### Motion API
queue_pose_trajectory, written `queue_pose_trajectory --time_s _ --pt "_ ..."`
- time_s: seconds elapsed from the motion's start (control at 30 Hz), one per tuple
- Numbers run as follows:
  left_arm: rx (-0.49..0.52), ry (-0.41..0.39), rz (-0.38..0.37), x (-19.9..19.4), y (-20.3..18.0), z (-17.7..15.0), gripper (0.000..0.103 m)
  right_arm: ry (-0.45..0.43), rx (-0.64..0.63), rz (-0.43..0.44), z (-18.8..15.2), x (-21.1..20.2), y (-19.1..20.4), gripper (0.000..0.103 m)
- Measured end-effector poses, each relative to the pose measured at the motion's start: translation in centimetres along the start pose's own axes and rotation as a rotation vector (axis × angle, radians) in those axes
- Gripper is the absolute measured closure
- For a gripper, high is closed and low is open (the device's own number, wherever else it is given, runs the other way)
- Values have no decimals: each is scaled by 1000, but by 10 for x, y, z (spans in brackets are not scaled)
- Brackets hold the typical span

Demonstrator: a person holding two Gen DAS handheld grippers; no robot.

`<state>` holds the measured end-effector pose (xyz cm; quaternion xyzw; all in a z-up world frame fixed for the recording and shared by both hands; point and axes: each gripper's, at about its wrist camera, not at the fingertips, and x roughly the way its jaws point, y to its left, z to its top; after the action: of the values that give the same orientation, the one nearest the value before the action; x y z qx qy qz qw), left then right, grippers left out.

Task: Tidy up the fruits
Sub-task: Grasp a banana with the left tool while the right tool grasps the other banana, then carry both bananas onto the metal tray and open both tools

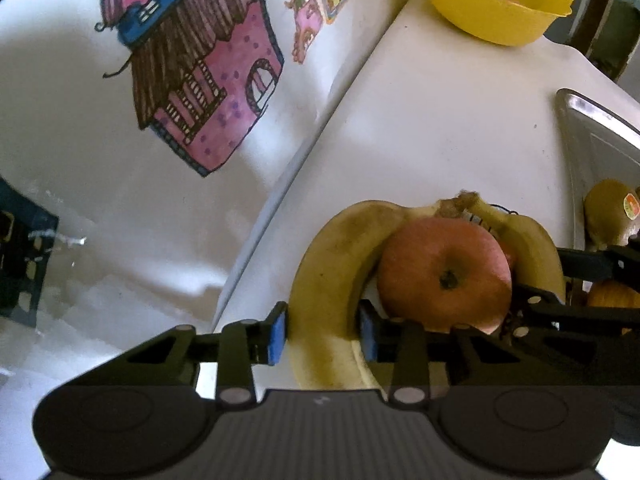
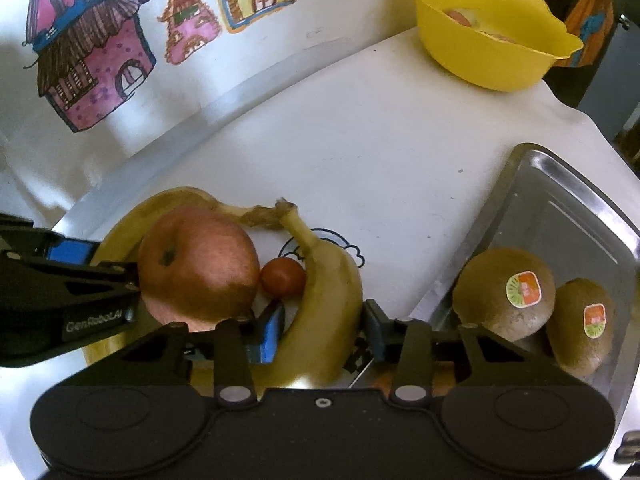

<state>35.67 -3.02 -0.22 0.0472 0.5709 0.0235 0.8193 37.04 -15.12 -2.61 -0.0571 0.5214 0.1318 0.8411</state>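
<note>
Two bananas joined at the stem lie curved on the white table, with a red apple (image 1: 444,276) (image 2: 196,268) and a small red fruit (image 2: 283,276) between them. My left gripper (image 1: 322,332) (image 2: 100,264) is shut on the left banana (image 1: 332,248) (image 2: 176,196), a blue pad pressed on each side. My right gripper (image 2: 322,328) (image 1: 560,280) straddles the right banana (image 2: 328,280) (image 1: 536,248), its pads against the peel. Two stickered kiwis (image 2: 504,296) (image 2: 580,328) lie on a metal tray (image 2: 560,192).
A yellow bowl (image 1: 492,4) (image 2: 488,40) holding some fruit stands at the table's far corner. The wall on the left carries painted house stickers (image 2: 92,64). The tray (image 1: 592,132) lies along the right edge. Something orange (image 1: 612,296) shows behind the right gripper.
</note>
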Motion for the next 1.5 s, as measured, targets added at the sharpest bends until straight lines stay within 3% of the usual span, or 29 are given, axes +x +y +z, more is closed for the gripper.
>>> queue_pose_trajectory --time_s 0.43,0.87,1.23,1.5 --pt "-153 95 -34 -8 19 -8 64 -56 64 7 -9 -22 -5 66" --pt "-240 70 -51 -9 39 -23 64 -173 147 105 -32 -44 -29 67" --pt "-280 48 39 -30 41 -34 64 -208 139 146 -41 -56 -33 68" --pt "-313 -2 51 -56 34 -41 64 -229 132 181 -51 -72 -38 68"
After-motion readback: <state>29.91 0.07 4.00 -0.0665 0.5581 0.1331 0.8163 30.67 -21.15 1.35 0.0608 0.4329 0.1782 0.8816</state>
